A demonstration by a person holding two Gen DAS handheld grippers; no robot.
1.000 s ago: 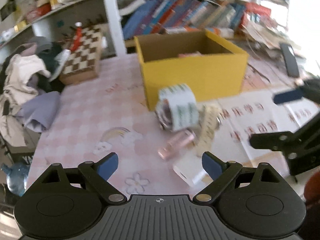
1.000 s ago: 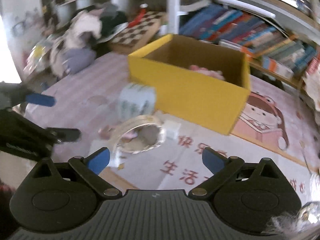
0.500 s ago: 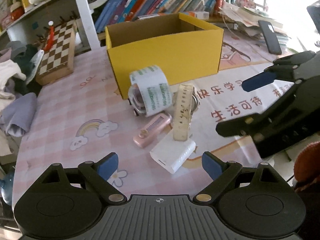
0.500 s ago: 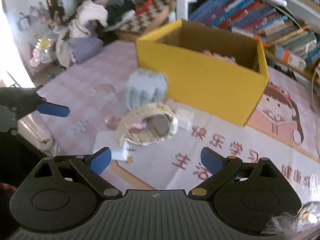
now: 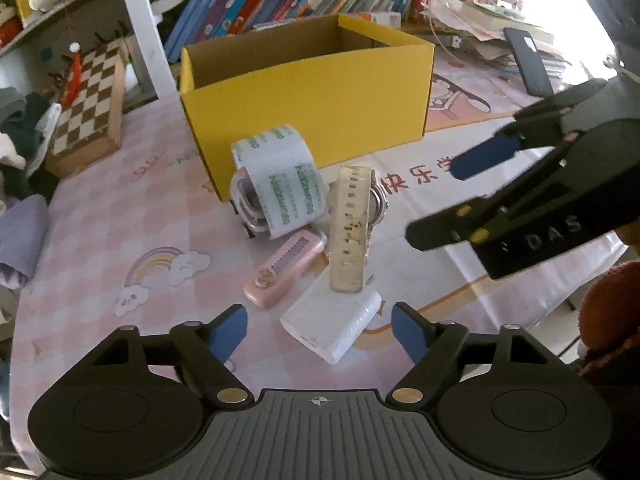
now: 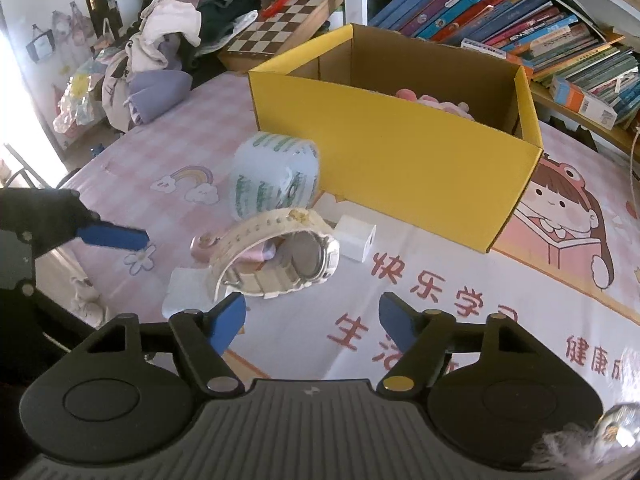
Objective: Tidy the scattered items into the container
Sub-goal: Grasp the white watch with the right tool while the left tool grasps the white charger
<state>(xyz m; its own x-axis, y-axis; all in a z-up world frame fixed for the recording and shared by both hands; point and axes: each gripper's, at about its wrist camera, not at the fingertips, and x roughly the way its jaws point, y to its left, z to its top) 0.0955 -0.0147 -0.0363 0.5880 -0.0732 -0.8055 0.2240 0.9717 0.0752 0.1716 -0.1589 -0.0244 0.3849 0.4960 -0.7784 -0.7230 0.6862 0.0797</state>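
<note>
Both grippers lower toward the clutter, jaws just narrowing yet gripping nothing, left gripper [image 5: 320, 330] just short of white packet [image 5: 332, 326], right gripper [image 6: 312, 320] beside cream watch [image 6: 276, 258], yellow box [image 5: 308, 96] beyond.

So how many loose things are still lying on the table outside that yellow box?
5, clustered before the yellow box: tape roll, watch, pink case, white pack, and white cube beside the watch. More may hide beneath.
</note>
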